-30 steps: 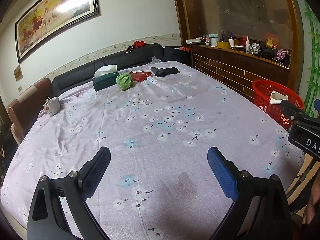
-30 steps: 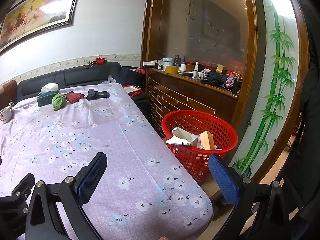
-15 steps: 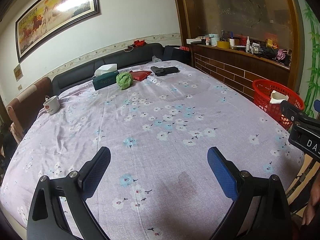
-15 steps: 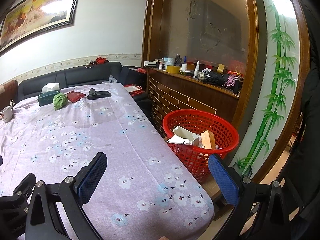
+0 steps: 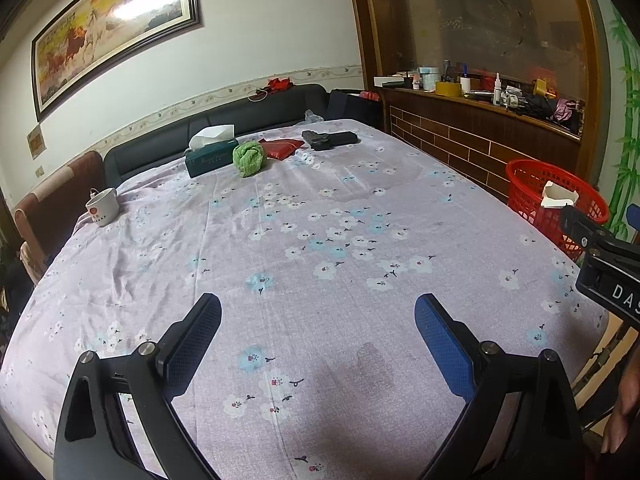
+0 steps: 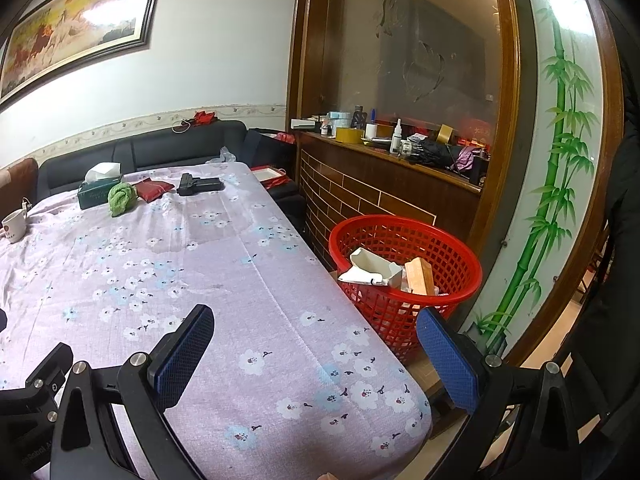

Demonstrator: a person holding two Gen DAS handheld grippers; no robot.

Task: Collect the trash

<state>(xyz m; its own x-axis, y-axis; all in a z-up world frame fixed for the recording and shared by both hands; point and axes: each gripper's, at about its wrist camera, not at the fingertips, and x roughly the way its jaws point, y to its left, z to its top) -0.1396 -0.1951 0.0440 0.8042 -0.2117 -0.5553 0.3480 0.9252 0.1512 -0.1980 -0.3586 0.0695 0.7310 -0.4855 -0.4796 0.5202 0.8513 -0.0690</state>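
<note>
Jaws spread, red basket [image 6: 404,248] beyond.

The left gripper [image 5: 318,322] is held with its two fingers [image 5: 200,336] spread wide apart, blue pads facing each other, nothing between them. The right gripper [image 6: 314,330] is likewise spread wide and empty, its fingers [image 6: 448,354] angled forward and outward on black linkage arms. In the left wrist view the black body of the right gripper shows at the right edge, level with and beside the left one. Below it, part of the person's hand [image 5: 624,412] shows at the lower right edge, fingers hanging down
</note>
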